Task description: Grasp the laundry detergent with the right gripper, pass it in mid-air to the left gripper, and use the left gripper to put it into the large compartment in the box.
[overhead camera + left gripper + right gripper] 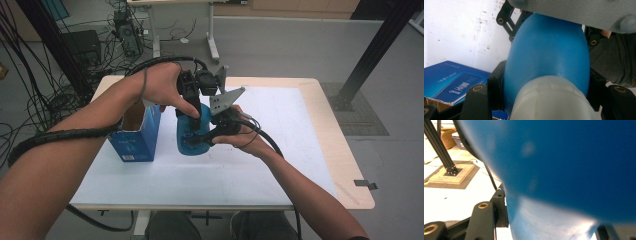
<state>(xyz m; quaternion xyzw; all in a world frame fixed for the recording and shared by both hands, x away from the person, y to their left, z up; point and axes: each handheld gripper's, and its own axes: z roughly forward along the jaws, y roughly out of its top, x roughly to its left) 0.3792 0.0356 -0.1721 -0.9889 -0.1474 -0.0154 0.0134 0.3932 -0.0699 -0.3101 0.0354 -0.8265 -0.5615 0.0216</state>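
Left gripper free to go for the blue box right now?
Probably not. The left gripper is shut on the blue bottle, which the right gripper also clamps. The blue box stands open just beside the bottle with nothing between, but the left gripper would have to let go first.

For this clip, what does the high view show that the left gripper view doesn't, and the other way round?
High view alone: the whole white table, both forearms, the open top of the blue box standing left of the blue bottle, and the left gripper coming at the bottle from above while the right gripper takes it from the side.

Left gripper view alone: the bottle's whitish cap end close up between that gripper's black jaws, and the print on the box's side.

Both: the bottle, the box, the tabletop and the grey plate.
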